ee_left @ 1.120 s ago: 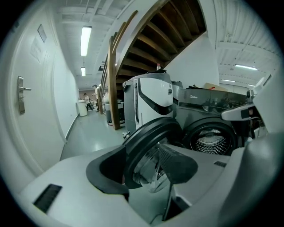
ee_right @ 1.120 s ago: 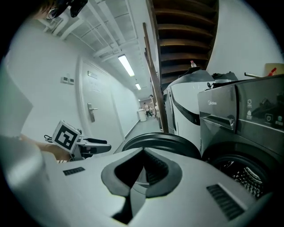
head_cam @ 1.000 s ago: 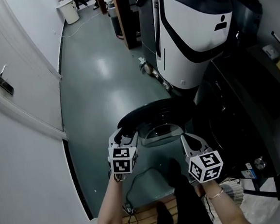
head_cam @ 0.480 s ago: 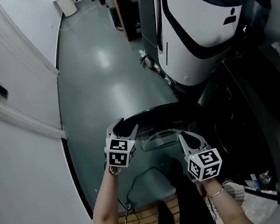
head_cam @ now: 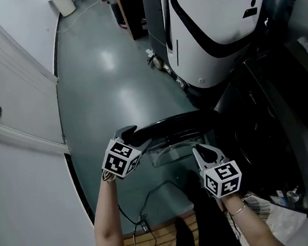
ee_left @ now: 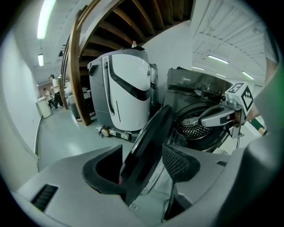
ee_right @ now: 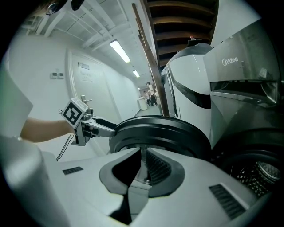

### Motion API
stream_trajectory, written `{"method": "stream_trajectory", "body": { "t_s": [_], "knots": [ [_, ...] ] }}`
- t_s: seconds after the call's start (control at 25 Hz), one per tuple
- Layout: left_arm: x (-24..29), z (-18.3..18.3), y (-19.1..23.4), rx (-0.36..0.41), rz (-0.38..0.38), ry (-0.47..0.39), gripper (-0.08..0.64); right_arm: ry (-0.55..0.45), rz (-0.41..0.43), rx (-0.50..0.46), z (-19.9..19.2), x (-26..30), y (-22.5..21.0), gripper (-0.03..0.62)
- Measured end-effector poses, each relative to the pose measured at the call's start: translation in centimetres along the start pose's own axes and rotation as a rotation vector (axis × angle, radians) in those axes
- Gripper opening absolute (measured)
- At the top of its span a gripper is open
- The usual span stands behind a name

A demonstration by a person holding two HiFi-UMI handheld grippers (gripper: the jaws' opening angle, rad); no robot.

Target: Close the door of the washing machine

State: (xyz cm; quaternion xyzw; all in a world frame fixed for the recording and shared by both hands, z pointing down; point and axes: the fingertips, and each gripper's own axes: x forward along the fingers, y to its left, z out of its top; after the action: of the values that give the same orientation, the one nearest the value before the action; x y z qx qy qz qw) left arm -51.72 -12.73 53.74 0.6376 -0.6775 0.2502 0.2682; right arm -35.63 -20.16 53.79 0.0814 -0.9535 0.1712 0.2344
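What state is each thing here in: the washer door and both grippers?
washing machine door: open, swung out from the drum.
left gripper: open, jaws have just been opening, door rim between them, not clamped.
right gripper: slightly open, jaws have just been opening, nothing gripped.

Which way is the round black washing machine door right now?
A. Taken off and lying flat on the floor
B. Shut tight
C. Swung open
C: the round black washing machine door stands swung out on its edge, and the shiny metal drum shows uncovered behind it.
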Motion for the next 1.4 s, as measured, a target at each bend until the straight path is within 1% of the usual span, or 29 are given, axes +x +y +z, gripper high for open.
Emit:
{"method": "stream_trajectory", "body": {
  "t_s": [0.08,0.28,0.44,0.56,0.84,1.0,1.12,1.24,1.4],
  "knots": [
    [0.5,-0.3,-0.2,0.009,-0.019,0.026,0.298,0.005,-0.002,-0.001,-0.2,-0.1,-0.1,0.048],
    [0.6,-0.7,-0.5,0.025,0.002,0.058,0.299,0.012,-0.01,-0.004,-1.0,-1.0,-0.1,0.051],
    [0.0,-1.5,-2.1,0.044,0.011,0.087,0.296,0.009,-0.021,0.0,-1.9,-2.8,0.4,0.051],
    [-1.0,-2.4,-3.8,0.041,0.016,0.093,0.278,0.002,-0.031,0.003,-2.7,-4.7,1.1,0.051],
    [-3.5,-4.4,-9.6,0.025,0.019,0.114,0.267,-0.015,-0.074,0.014,-5.1,-10.8,3.5,0.052],
    [-4.5,-5.4,-13.1,0.018,0.039,0.119,0.253,-0.018,-0.106,0.033,-7.3,-14.6,4.6,0.052],
    [-5.4,-6.2,-16.2,0.031,0.045,0.129,0.244,-0.021,-0.136,0.053,-9.2,-17.9,5.4,0.052],
    [-6.5,-6.7,-19.4,0.045,0.033,0.136,0.244,-0.029,-0.171,0.07,-10.7,-21.4,6.3,0.052],
    [-6.8,-6.8,-23.0,0.072,0.012,0.119,0.244,-0.032,-0.203,0.085,-12.6,-24.7,7.0,0.052]
  ]
}}
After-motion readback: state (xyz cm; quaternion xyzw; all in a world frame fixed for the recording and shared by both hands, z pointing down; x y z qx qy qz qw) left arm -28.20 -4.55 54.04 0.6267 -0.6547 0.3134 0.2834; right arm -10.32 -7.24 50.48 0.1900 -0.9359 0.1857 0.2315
